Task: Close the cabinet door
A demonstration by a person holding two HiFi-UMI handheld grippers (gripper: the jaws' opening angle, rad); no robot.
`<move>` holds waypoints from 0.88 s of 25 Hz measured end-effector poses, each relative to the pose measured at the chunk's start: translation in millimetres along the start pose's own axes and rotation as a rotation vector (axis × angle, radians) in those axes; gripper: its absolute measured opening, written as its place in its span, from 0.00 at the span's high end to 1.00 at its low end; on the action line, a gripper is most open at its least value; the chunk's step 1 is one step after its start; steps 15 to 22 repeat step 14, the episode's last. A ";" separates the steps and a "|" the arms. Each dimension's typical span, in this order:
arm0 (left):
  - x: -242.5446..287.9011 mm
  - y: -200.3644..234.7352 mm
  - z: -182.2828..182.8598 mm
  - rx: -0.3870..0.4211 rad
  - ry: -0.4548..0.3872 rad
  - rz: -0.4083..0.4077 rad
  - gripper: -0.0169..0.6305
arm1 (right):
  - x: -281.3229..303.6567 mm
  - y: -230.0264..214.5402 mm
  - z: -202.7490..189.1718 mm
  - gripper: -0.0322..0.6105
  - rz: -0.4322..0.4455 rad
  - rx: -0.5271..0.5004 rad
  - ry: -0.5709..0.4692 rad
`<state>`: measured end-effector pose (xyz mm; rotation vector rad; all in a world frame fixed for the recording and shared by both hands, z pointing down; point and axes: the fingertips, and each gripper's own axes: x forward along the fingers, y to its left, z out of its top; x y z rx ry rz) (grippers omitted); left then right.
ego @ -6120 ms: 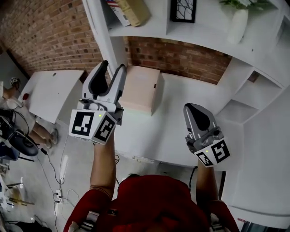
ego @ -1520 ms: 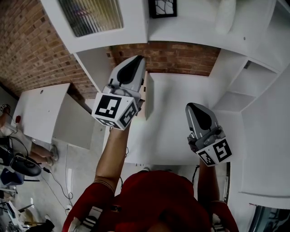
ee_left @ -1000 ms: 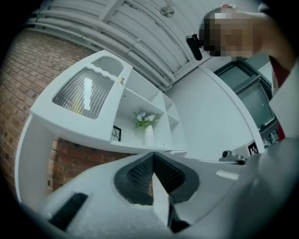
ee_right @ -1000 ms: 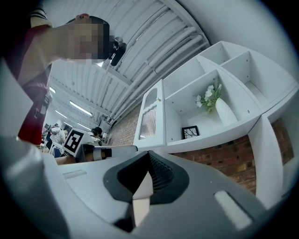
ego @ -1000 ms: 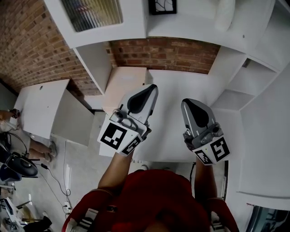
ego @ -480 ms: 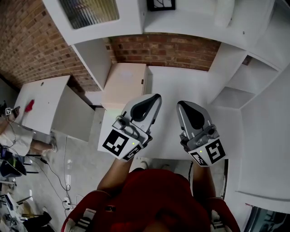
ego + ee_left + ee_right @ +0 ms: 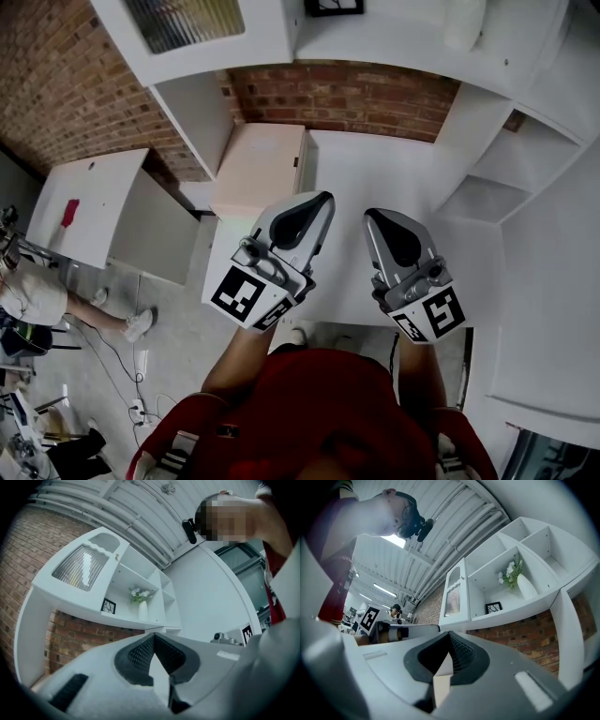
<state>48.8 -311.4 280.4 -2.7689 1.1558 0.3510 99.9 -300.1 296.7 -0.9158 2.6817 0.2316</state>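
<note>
Brick wall (image 7: pixel 75 75): is running from the far left and showing behind the white shelf unit (image 7: pixel 487 103).
Side table (image 7: pixel 94 187): is standing left of the desk, apart from it, and is carrying a small red thing (image 7: pixel 70 212).
Door (image 7: pixel 183 23): is sitting shut and flush in the unit's top-left corner, its ribbed glass pane facing out. It is well apart from both tools.
Box (image 7: pixel 258 164): is resting, pale, on the desk's left rear corner, below the door.
Left tool (image 7: pixel 322 198): is hovering over the desk (image 7: pixel 375 169), just right of the box. Its jaws are meeting tip to tip and gripping nothing.
Right tool (image 7: pixel 372 215): is hovering just beside the left one, its jaws also pressing together and empty.
Vase (image 7: pixel 464 19): is standing on the upper shelf, right of a dark frame (image 7: pixel 333 7).
</note>
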 end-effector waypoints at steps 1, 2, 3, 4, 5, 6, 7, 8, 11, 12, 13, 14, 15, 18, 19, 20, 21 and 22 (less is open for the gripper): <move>-0.6 -0.5 -0.3 0.000 0.001 0.003 0.97 | -0.5 0.6 -0.1 0.93 0.003 0.002 -0.001; -1.3 -1.1 -0.3 0.000 0.001 0.005 0.97 | -1.0 1.3 -0.2 0.93 0.006 0.003 0.000; -2.0 -1.8 -0.3 -0.001 0.001 0.007 0.97 | -1.5 2.1 -0.5 0.93 0.009 0.004 0.001; -2.6 -2.6 -0.3 -0.002 0.001 0.009 0.97 | -2.1 2.9 -0.7 0.93 0.011 0.004 0.003; -3.3 -3.3 -0.1 -0.002 0.001 0.012 0.97 | -2.6 3.5 -0.8 0.93 0.013 0.005 0.004; -4.0 -3.8 0.3 -0.001 0.000 0.014 0.97 | -3.1 4.2 -0.6 0.93 0.015 0.006 0.004; -4.8 -4.2 0.8 -0.001 -0.001 0.017 0.97 | -3.6 4.7 -0.3 0.93 0.017 0.007 0.003; -5.7 -4.5 1.4 0.000 -0.002 0.020 0.97 | -4.3 5.2 0.1 0.93 0.019 0.008 0.002; -8.4 -5.0 2.6 0.000 -0.005 0.030 0.97 | -6.7 5.6 1.2 0.93 0.018 0.012 -0.001; -9.1 -5.2 2.8 0.000 -0.005 0.032 0.97 | -7.4 5.8 1.6 0.93 0.018 0.013 -0.002; -9.7 -5.4 2.9 -0.001 -0.005 0.034 0.97 | -8.0 6.1 1.9 0.93 0.019 0.014 -0.002; -10.3 -5.7 3.0 -0.002 -0.005 0.036 0.97 | -8.7 6.3 2.2 0.93 0.019 0.014 -0.003; -10.3 -5.7 3.0 -0.002 -0.005 0.036 0.97 | -8.7 6.3 2.2 0.93 0.019 0.014 -0.003; -10.3 -5.7 3.0 -0.002 -0.005 0.036 0.97 | -8.7 6.3 2.2 0.93 0.019 0.014 -0.003; -10.3 -5.7 3.0 -0.002 -0.005 0.036 0.97 | -8.7 6.3 2.2 0.93 0.019 0.014 -0.003; -10.3 -5.7 3.0 -0.002 -0.005 0.036 0.97 | -8.7 6.3 2.2 0.93 0.019 0.014 -0.003; -10.3 -5.7 3.0 -0.002 -0.005 0.036 0.97 | -8.7 6.3 2.2 0.93 0.019 0.014 -0.003; -10.3 -5.7 3.0 -0.002 -0.005 0.036 0.97 | -8.7 6.3 2.2 0.93 0.019 0.014 -0.003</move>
